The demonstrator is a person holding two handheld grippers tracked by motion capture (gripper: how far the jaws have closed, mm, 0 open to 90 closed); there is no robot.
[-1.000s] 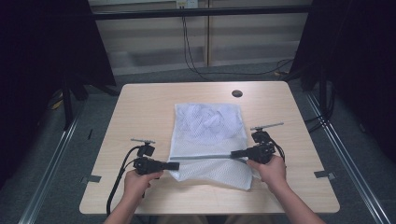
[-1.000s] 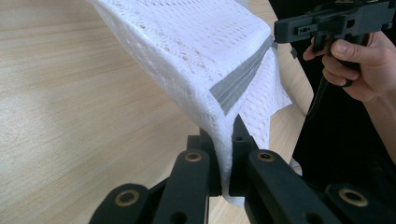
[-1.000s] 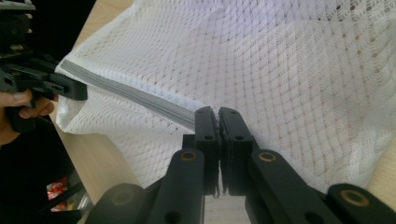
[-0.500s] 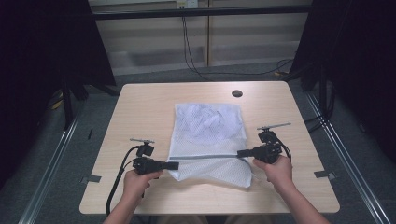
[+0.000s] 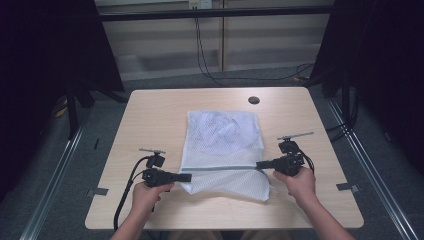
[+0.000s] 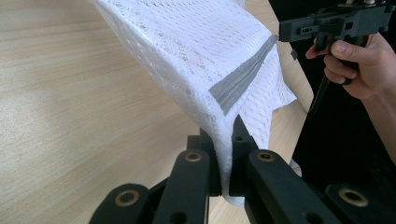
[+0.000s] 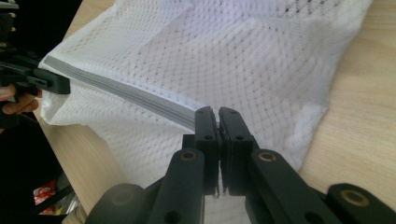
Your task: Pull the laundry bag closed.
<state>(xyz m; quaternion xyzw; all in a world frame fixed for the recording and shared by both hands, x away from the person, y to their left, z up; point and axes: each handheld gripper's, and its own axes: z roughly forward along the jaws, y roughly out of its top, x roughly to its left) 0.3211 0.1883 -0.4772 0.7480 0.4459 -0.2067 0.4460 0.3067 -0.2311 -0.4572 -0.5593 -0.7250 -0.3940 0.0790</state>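
Because the white mesh bag (image 5: pixel 224 150) is thin, open-weave cloth, we judge it to be very light, soft and floppy, likely to sag and crumple wherever it is not held. It is not fragile, but the netting could snag or slip out of a shallow pinch. The firmest place to take hold looks like the grey strip (image 5: pixel 220 168) sewn across it, at its two ends, where the cloth is doubled and stiffer.

The bag lies at the middle of the wooden table (image 5: pixel 150 115), reaching toward the near edge. Its far part, with crumpled cloth inside, rests flat, while the grey strip is drawn in a straight line between our two tools.

Our left gripper (image 5: pixel 184 177) is closed tight on the bag's left edge. In the left gripper view the mesh is pinched between its jaws, with the grey strip rising away from them. Our right gripper (image 5: pixel 261 164) is likewise clamped shut on the right end of the strip, as the right gripper view shows, just beside the bag's right edge.
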